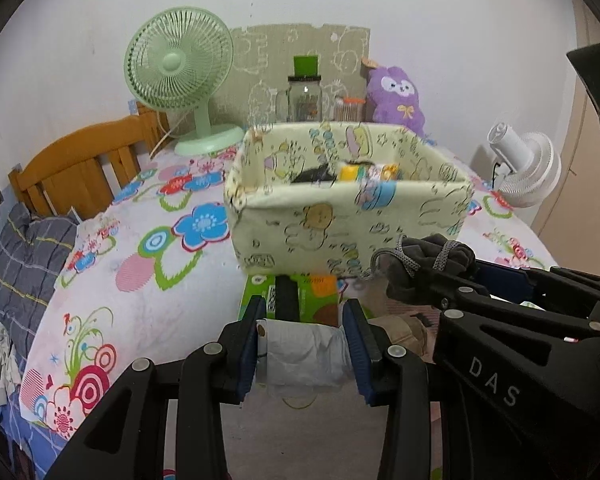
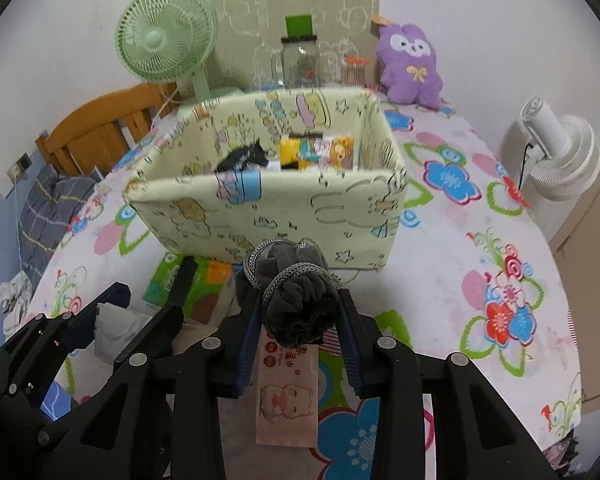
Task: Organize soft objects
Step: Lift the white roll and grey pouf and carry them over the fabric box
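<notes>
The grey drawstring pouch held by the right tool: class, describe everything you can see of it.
The grey drawstring pouch is dark grey, soft, fleecy-looking cloth bunched into a wrinkled ball. A lighter grey braided cord wraps around it and loops out at the top. It sits pinched between the fingers of the right tool, lifted above the flowered bedsheet and a pink tissue packet, just in front of the fabric box, not touching it.

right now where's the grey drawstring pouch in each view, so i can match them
Left wrist view: grey drawstring pouch at right of centre, in the right gripper, below the fabric box.
Right wrist view: pouch at bottom centre between the fingers.
Shared landmark: green fan, upper left in both.
</notes>
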Demonstrator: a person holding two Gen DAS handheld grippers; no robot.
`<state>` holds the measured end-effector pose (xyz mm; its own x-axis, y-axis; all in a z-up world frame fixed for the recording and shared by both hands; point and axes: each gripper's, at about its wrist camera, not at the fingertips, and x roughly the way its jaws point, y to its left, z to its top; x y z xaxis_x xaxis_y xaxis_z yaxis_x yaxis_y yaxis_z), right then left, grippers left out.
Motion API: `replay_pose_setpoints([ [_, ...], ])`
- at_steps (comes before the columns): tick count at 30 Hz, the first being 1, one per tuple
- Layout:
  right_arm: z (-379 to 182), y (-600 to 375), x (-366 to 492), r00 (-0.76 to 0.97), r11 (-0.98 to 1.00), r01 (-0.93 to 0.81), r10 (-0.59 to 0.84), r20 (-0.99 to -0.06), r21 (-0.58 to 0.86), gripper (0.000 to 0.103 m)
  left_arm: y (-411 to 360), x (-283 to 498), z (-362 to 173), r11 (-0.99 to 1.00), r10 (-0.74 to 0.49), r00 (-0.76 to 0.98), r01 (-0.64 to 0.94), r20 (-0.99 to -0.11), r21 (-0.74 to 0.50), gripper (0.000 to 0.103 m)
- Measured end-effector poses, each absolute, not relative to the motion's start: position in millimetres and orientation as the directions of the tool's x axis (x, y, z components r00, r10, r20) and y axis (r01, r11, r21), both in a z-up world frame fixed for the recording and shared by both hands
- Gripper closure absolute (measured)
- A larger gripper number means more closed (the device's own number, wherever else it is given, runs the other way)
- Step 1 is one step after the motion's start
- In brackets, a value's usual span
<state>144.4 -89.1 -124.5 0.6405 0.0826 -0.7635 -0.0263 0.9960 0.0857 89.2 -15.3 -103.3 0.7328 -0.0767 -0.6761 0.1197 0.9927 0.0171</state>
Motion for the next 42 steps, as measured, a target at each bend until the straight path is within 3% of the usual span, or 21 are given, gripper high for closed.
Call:
replay_pose_setpoints([
  [30, -22.1, -92.8, 88.6, 0.831, 0.998, -0.004, 0.038, -0.555, 0.063, 0.064, -27.2, 56.2, -12.0, 0.991, -0.094, 0.872, 0.128, -0.481, 0.039, 0.063],
  [42, -10.0, -96.9, 95.2, 0.851, 0.998, 0.005, 0.032, -0.524, 0.069, 0.064, -31.2, 69.3, -3.1, 0.991, -0.094, 0.884, 0.129, -0.459, 0.045, 0.063],
])
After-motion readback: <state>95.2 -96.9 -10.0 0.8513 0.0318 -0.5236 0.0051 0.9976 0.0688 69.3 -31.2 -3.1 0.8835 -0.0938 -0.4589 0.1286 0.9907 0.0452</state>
